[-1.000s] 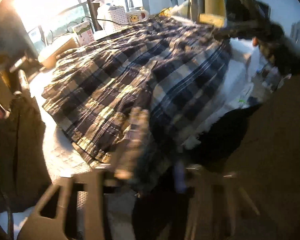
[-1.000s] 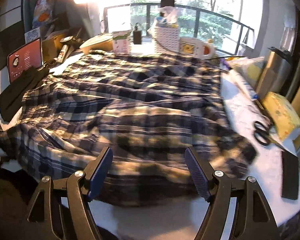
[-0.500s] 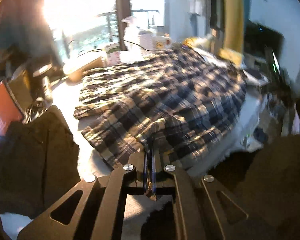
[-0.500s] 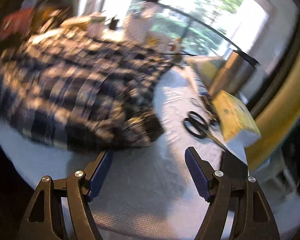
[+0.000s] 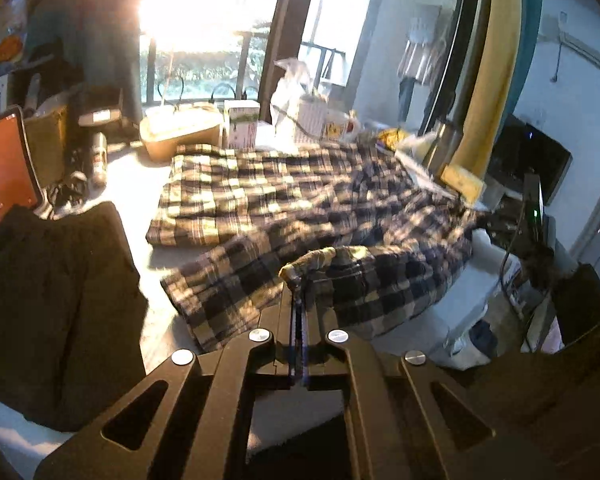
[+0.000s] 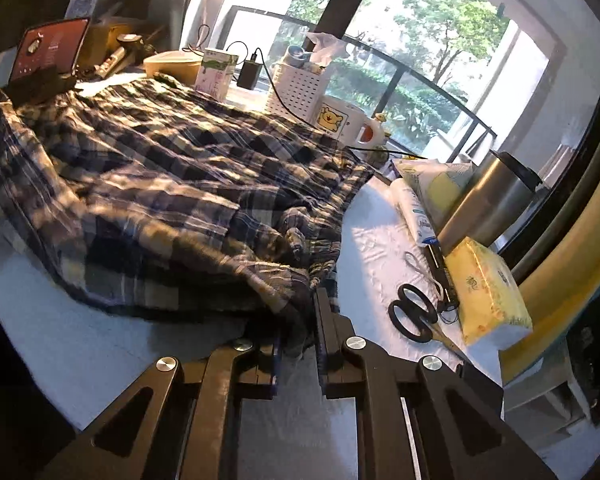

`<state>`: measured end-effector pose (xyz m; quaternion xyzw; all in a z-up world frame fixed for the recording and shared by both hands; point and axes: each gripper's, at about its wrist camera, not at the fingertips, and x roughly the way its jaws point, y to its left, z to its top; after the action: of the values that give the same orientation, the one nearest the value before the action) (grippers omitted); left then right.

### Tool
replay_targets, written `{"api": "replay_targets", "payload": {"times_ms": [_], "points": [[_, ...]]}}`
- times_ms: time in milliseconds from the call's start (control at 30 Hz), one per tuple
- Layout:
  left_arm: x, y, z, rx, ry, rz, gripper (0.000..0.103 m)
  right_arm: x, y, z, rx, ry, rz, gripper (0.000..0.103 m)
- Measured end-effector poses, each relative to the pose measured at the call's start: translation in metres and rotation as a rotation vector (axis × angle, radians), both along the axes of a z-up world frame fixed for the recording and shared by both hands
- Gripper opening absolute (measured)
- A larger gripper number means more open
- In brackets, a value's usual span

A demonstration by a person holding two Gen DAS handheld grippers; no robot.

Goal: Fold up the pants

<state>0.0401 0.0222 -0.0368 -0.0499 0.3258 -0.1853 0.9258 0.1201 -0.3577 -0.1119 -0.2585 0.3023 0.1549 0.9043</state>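
We judge plaid pants (image 5: 300, 208) soft, light, limp. Left gripper (image 5: 298, 284) pinches hem edge; right gripper (image 6: 298, 312) closing on bunched corner.

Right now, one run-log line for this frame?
task: fold pants | left gripper: shut on plaid pants edge | right gripper: closing on pants' corner | scissors: beside, untouched

Low sun through the window (image 5: 188, 12) blows out to white glare, dapples the plaid cloth (image 5: 300, 204), leaves foregrounds dim, edges fisheye-bent and slightly blurred.
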Motion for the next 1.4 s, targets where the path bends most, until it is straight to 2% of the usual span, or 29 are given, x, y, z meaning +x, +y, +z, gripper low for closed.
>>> {"api": "replay_targets", "payload": {"times_ms": [67, 267, 500, 633, 833, 1067, 1400], "points": [[0.005, 0.004, 0.010, -0.032, -0.024, 0.012, 0.000, -0.003, 0.004, 0.007, -0.004, -0.011, -0.002, 0.014], [0.028, 0.013, 0.032, -0.074, -0.082, 0.039, 0.000, 0.004, 0.004, 0.034, 0.094, 0.006, -0.065, 0.014], [0.066, 0.019, 0.060, -0.037, -0.155, 0.051, 0.000, 0.025, 0.001, 0.068, 0.263, 0.000, -0.160, 0.012], [0.096, 0.019, 0.072, -0.044, -0.213, 0.070, 0.000, 0.047, 0.001, 0.081, 0.316, -0.018, -0.202, 0.012], [0.145, 0.032, 0.079, -0.023, -0.250, 0.120, 0.000, 0.091, 0.004, 0.098, 0.377, -0.062, -0.247, 0.012], [0.207, 0.053, 0.072, -0.015, -0.228, 0.164, 0.000, 0.158, 0.013, 0.088, 0.435, -0.036, -0.278, 0.012], [0.286, 0.063, 0.024, 0.040, -0.118, 0.204, 0.000, 0.250, 0.029, 0.063, 0.460, 0.055, -0.283, 0.012]]}}
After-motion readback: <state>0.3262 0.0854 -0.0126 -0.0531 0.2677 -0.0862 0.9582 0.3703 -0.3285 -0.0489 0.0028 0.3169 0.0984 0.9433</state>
